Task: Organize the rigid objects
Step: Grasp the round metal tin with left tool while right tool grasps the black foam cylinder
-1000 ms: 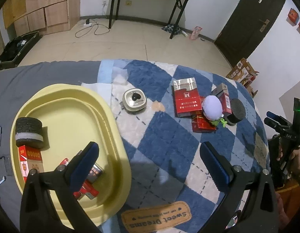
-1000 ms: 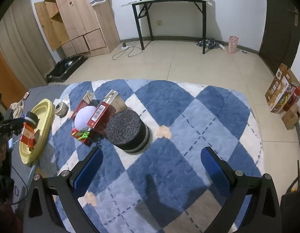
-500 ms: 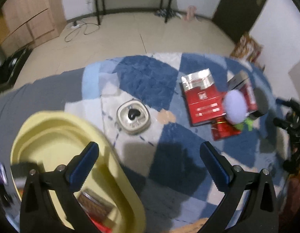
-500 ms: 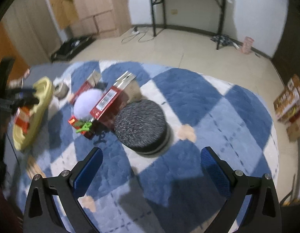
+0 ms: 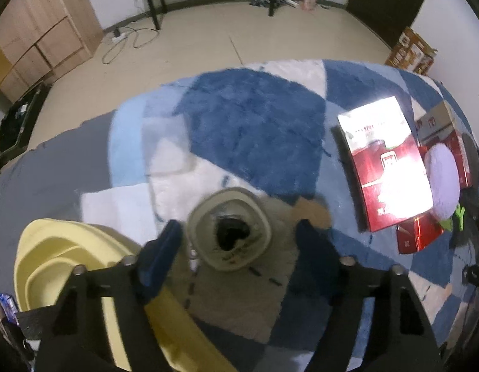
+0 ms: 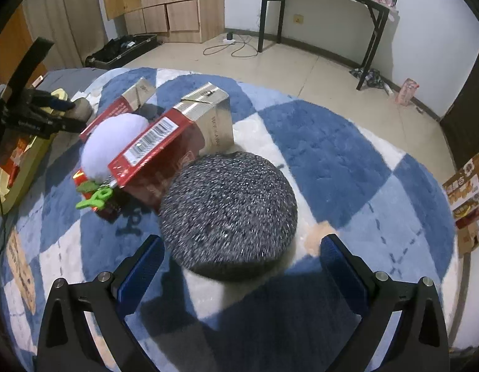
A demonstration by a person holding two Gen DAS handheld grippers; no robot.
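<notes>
A cream rounded tin (image 5: pixel 230 229) with a black heart on its lid lies on the checked blanket, next to the yellow tray (image 5: pixel 53 248). My left gripper (image 5: pixel 238 245) points down over the tin. Its jaws are closing with the tin between them, and a gap shows on each side. In the right wrist view, a dark speckled round puck (image 6: pixel 230 214) sits just ahead of my right gripper (image 6: pixel 241 262), which is open and straddles its near edge. Red boxes (image 6: pixel 165 145) and a white plush ball (image 6: pixel 112 142) lie beside the puck.
A green clip (image 6: pixel 96 198) and a small red pack lie by the ball. The yellow tray (image 6: pixel 19 167) holds several items at the blanket's left. Beyond the blanket are tiled floor, a black folding table (image 6: pixel 317 6), wooden cabinets (image 6: pixel 165 3) and cardboard boxes (image 6: pixel 466 192).
Both grippers have come down and closer to the blanket. The left one moved over the cream tin and its jaws have narrowed. The dark puck now fills the space ahead of the right fingers.
</notes>
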